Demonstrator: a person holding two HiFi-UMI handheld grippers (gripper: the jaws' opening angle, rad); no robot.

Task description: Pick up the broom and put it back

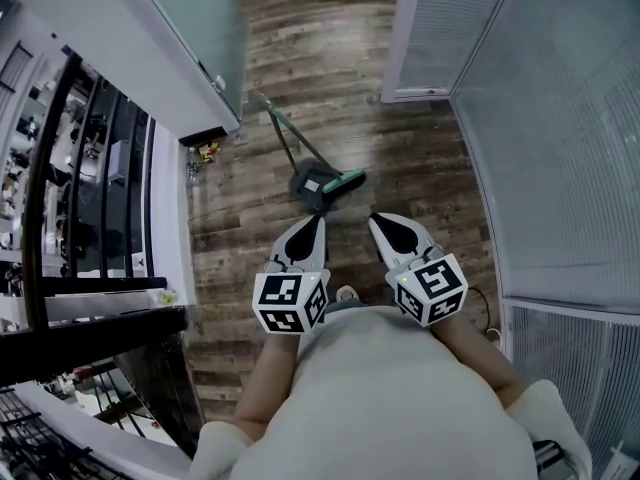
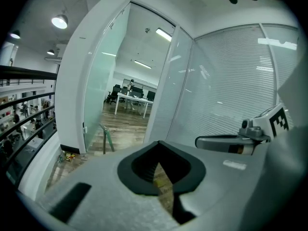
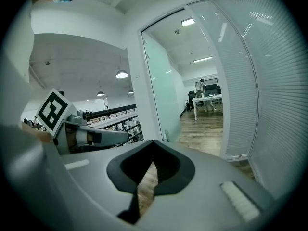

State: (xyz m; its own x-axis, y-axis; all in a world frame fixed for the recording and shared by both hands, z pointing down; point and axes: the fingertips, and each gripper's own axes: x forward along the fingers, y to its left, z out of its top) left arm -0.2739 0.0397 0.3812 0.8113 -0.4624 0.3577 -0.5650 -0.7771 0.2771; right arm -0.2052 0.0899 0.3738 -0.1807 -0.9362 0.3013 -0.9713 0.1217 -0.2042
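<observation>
The broom lies on the wood floor ahead of me, its green head point(image 1: 347, 179) next to a dark dustpan point(image 1: 311, 185). Its thin handle point(image 1: 279, 133) runs back toward the glass door. The handle point(image 2: 108, 138) also shows in the left gripper view, beside the door's foot. My left gripper point(image 1: 318, 219) and right gripper point(image 1: 378, 219) are side by side, a short way in front of the broom and above the floor. Both are shut with nothing in them. In their own views the left gripper point(image 2: 159, 146) and right gripper point(image 3: 153, 144) have their tips together.
A frosted glass door point(image 1: 195, 28) stands open at the left. Glass walls with blinds point(image 1: 560, 148) close off the right. A black railing point(image 1: 60, 188) runs along the left. Small litter point(image 1: 205, 151) lies by the door base. An office with a white table point(image 2: 132, 100) lies beyond.
</observation>
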